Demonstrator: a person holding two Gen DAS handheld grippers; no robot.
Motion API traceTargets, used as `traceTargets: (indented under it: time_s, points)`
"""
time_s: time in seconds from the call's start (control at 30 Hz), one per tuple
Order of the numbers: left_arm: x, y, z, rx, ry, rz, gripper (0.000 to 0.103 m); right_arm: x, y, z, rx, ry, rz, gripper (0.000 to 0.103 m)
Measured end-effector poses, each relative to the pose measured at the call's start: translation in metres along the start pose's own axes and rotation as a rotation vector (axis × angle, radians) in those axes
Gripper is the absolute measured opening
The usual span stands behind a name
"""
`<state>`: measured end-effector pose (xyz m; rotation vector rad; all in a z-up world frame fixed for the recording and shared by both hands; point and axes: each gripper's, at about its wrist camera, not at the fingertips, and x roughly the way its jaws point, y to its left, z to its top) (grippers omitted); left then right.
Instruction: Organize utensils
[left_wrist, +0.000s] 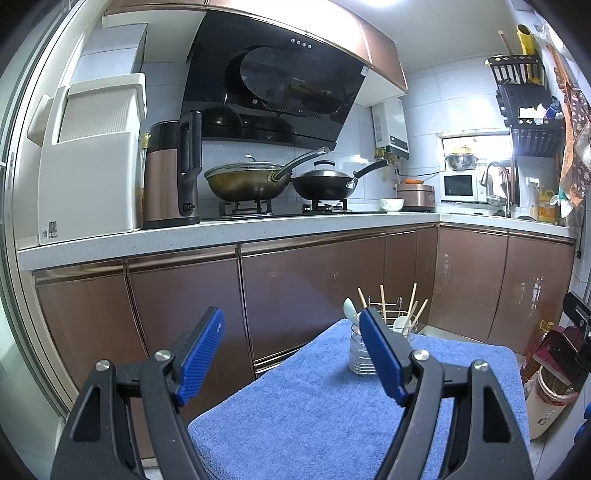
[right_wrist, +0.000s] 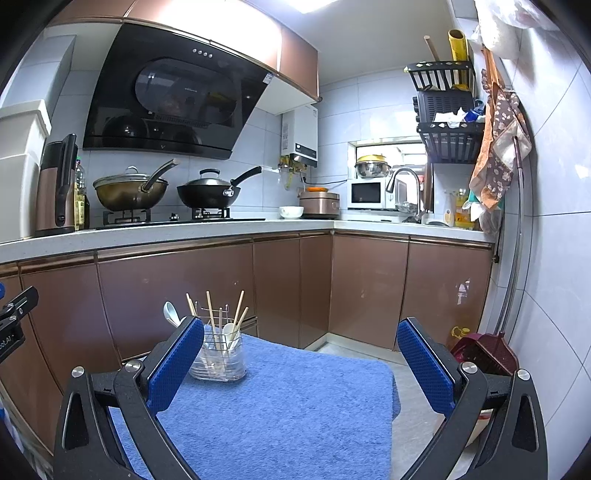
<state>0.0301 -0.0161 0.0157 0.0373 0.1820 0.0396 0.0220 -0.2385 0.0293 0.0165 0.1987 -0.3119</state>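
Observation:
A clear utensil holder (right_wrist: 218, 356) with a wire insert stands at the far left of a small table covered by a blue towel (right_wrist: 280, 413). It holds several wooden chopsticks (right_wrist: 210, 314) and white spoons (right_wrist: 229, 334). In the left wrist view the holder (left_wrist: 360, 350) is partly hidden behind my right finger, with chopsticks (left_wrist: 413, 301) and spoons (left_wrist: 400, 325) sticking up. My left gripper (left_wrist: 291, 325) is open and empty, held above the towel (left_wrist: 314, 406). My right gripper (right_wrist: 301, 336) is open and empty, well short of the holder.
Brown cabinets (right_wrist: 177, 295) under a white counter (right_wrist: 166, 230) stand behind the table. Two woks (right_wrist: 129, 192) sit on the stove, with a kettle (right_wrist: 55, 188) to the left. A red dustpan (right_wrist: 484, 352) and bottles stand on the floor at right.

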Motion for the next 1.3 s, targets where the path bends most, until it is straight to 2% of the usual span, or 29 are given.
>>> traceTargets:
  time_s: [1.3]
  points:
    - [-0.0032, 0.0003, -0.0021, -0.023, 0.011, 0.005, 0.074, 0.0059, -0.0001, -0.0068, -0.007, 0.013, -0.004, 0.103]
